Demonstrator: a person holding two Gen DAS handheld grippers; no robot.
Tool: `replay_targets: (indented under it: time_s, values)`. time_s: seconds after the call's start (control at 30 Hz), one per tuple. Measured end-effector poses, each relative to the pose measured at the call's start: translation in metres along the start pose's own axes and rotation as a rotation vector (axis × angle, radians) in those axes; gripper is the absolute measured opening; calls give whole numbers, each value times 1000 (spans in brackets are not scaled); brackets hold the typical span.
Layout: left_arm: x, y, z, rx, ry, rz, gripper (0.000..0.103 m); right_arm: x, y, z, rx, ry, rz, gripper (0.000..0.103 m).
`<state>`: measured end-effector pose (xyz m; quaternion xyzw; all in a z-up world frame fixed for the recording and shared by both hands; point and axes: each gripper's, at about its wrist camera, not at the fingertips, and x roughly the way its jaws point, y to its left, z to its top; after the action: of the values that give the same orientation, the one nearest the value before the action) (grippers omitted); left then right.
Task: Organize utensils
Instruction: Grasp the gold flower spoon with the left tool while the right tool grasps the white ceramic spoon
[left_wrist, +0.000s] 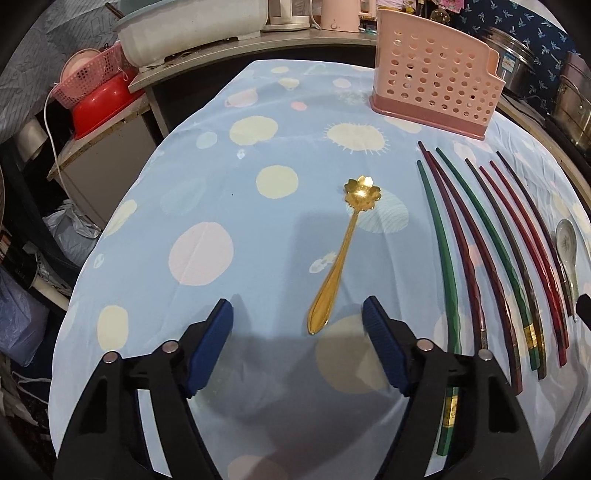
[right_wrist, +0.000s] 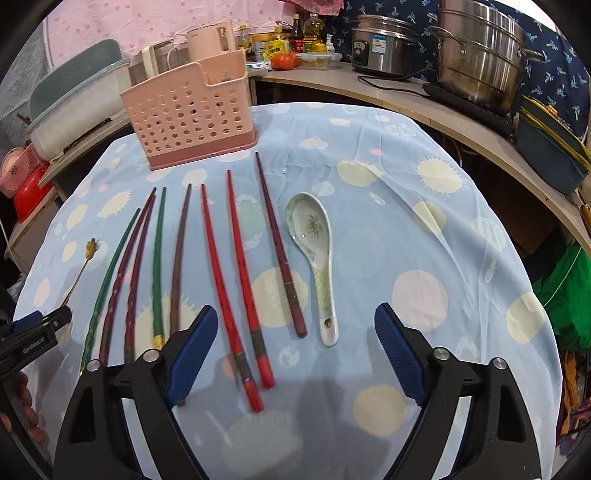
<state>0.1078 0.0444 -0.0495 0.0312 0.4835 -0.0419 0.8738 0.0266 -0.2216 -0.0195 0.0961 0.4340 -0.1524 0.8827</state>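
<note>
A gold flower-bowl spoon (left_wrist: 341, 254) lies on the blue spotted cloth, its handle end between the open jaws of my left gripper (left_wrist: 297, 314). Several green, maroon and red chopsticks (left_wrist: 480, 258) lie in a row to its right. In the right wrist view the chopsticks (right_wrist: 236, 273) and a white ceramic soup spoon (right_wrist: 314, 251) lie ahead of my open, empty right gripper (right_wrist: 295, 325). A pink perforated utensil holder (left_wrist: 432, 74) stands upright at the far side; it also shows in the right wrist view (right_wrist: 192, 114). The gold spoon (right_wrist: 83, 262) and left gripper (right_wrist: 33, 328) show at far left.
A counter (right_wrist: 406, 92) curves behind the table with steel pots (right_wrist: 476, 51), a rice cooker (right_wrist: 384, 44), bottles and a kettle. A white tub (left_wrist: 192, 26) and red and pink basins (left_wrist: 96, 92) sit at the left. The table edge drops off on both sides.
</note>
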Motion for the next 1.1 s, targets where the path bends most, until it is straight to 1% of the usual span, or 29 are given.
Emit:
replay_targets:
  time_s: [0.03,0.07,0.1,0.17,0.2,0.23,0.3,0.33,0.43,0.47,0.6,0.77,0.8,1.1]
  values:
    - [0,0,1,2,1,-8,61,3,-3,2,13,6,5,73]
    - [1,-1,2,3,1,-13,58,6,-7,3,25,11,8,71]
    - [1,-1,3,4,2,-20,53,9,-10,5,36,16,8,68]
    - [1,-3,4,8,2,-30,45,13,-16,8,49,24,6,60]
    - [1,-4,4,13,4,-36,40,15,-17,9,49,28,5,53]
    - [1,-5,4,14,7,-42,38,18,-18,10,50,35,2,47]
    - [1,-7,5,18,11,-60,27,23,-19,11,49,47,5,41]
    - [1,-8,5,19,13,-65,26,25,-19,12,51,51,10,37]
    - [1,-10,4,22,16,-77,18,29,-18,12,49,58,21,31]
    - [1,-10,4,20,18,-84,13,29,-17,13,44,55,21,30]
    - [0,-7,5,3,31,-127,10,30,-14,15,29,50,27,21]
    - [-1,-7,2,1,33,-138,10,31,-18,16,51,54,54,13]
    - [-2,-7,2,3,32,-139,10,32,-19,16,52,58,56,10]
    - [-8,-9,-3,14,33,-143,10,28,-21,9,59,62,85,8]
